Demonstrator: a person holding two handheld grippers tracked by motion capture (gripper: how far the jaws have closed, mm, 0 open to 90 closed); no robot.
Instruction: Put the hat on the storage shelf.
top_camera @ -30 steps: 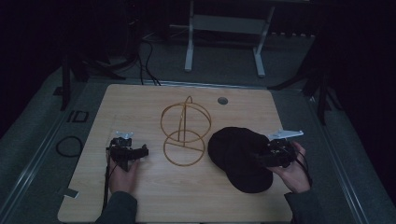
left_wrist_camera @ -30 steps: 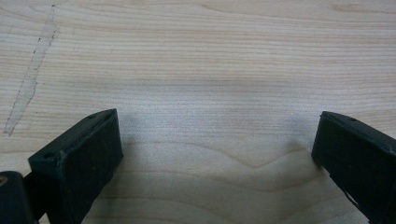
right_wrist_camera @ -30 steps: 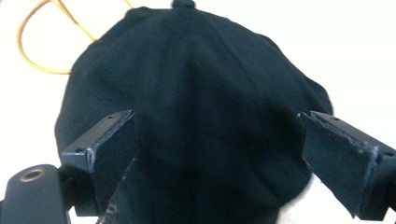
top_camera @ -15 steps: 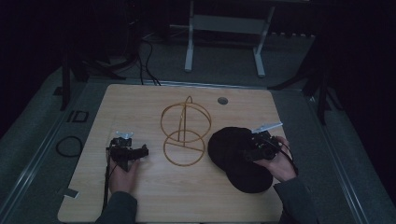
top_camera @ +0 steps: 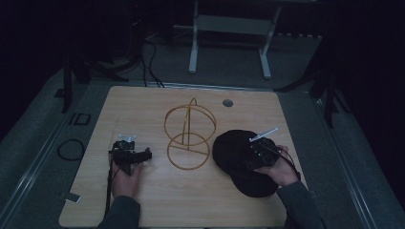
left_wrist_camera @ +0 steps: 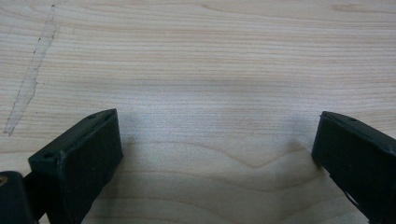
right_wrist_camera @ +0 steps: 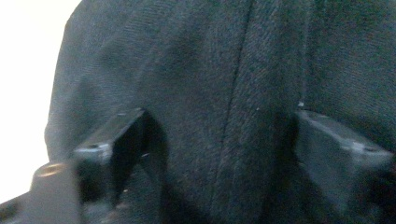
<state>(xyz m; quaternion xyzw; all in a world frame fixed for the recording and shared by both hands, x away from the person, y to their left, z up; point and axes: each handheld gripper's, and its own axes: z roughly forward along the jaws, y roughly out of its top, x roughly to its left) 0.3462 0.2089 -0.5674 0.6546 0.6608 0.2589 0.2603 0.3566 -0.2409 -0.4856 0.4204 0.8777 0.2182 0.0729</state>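
Note:
A black cap (top_camera: 230, 149) lies on the right side of the wooden table (top_camera: 143, 102). My right gripper (top_camera: 253, 153) is pressed down onto its crown. In the right gripper view the dark fabric (right_wrist_camera: 219, 70) bulges between the jaws of the right gripper (right_wrist_camera: 224, 149), which have just been closing and still stand wide, so I read them as open. A hand holds my left gripper (top_camera: 139, 155) low over the table's left side. In the left gripper view the left gripper (left_wrist_camera: 215, 154) is open, with bare wood between its jaws.
A gold wire stand (top_camera: 189, 136), made of two hoops, rises at the middle of the table between the hands. A round grey grommet (top_camera: 228, 102) sits near the far edge. A pale scuff (left_wrist_camera: 32, 79) marks the wood. Dark floor and metal frame legs lie beyond.
The right hand has moved left and down from the cap's right edge onto its crown, and its jaws now dig into the fabric. The left hand has stayed put.

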